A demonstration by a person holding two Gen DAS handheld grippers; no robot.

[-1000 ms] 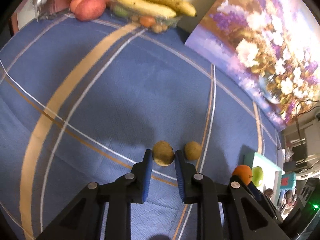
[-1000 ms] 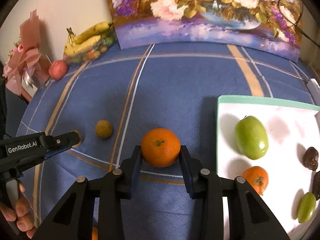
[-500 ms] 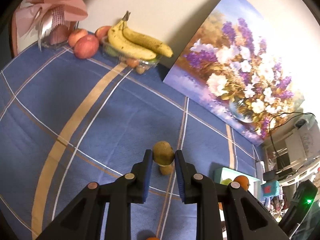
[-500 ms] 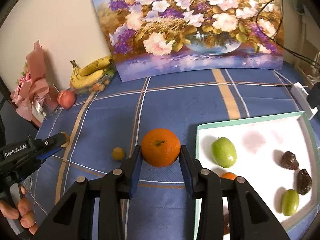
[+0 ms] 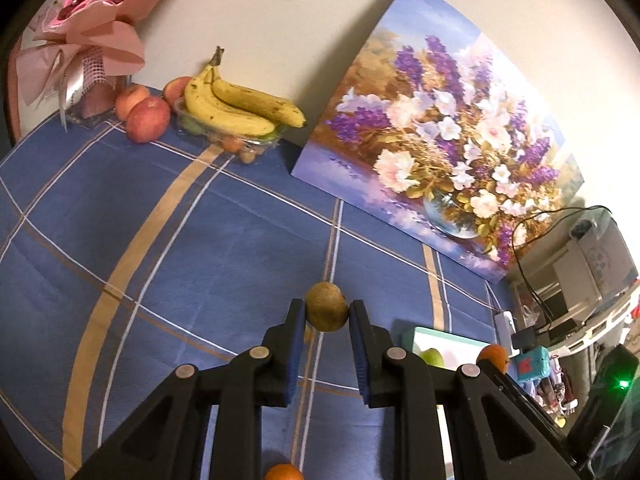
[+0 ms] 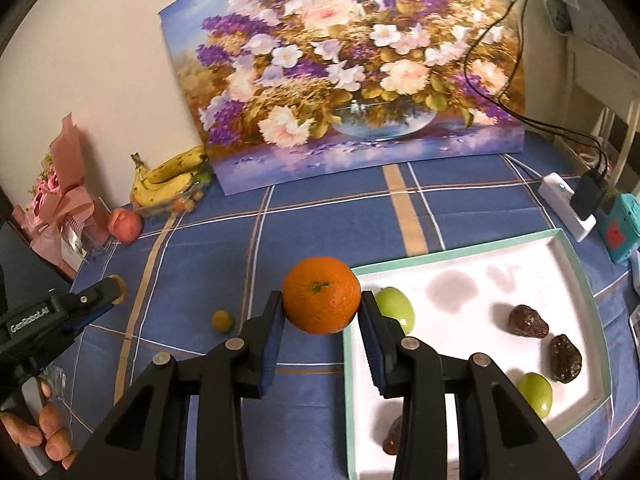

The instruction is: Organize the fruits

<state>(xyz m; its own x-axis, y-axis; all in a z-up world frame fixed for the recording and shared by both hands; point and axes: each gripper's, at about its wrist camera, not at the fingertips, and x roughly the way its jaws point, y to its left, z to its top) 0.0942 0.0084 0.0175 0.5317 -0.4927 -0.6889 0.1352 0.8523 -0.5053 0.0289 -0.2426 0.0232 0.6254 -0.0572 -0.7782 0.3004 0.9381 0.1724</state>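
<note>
My left gripper (image 5: pixel 327 309) is shut on a small round brown fruit (image 5: pixel 325 314), held above the blue checked cloth. A second small brown fruit (image 6: pixel 222 321) lies on the cloth, below and between the two grippers. My right gripper (image 6: pixel 322 300) is shut on an orange (image 6: pixel 320 294), held in the air over the left edge of the white tray (image 6: pixel 452 250). Two green fruits (image 6: pixel 396 308) and several dark brown ones (image 6: pixel 527 322) lie in the tray. The left gripper (image 6: pixel 114 284) also shows at the left of the right wrist view, in a person's hand.
At the back left stand bananas (image 5: pixel 240 108) on a clear container, red apples (image 5: pixel 148 120) and a pink bouquet (image 5: pixel 88 40). A flower painting (image 5: pixel 440 152) leans on the wall. A power strip (image 6: pixel 568 204) with cables sits beyond the tray. Another orange (image 5: pixel 283 472) lies near me.
Both grippers have lifted off the cloth, each with its fruit still clamped. The table has dropped away in both views, and the whole tray has come into the right wrist view.
</note>
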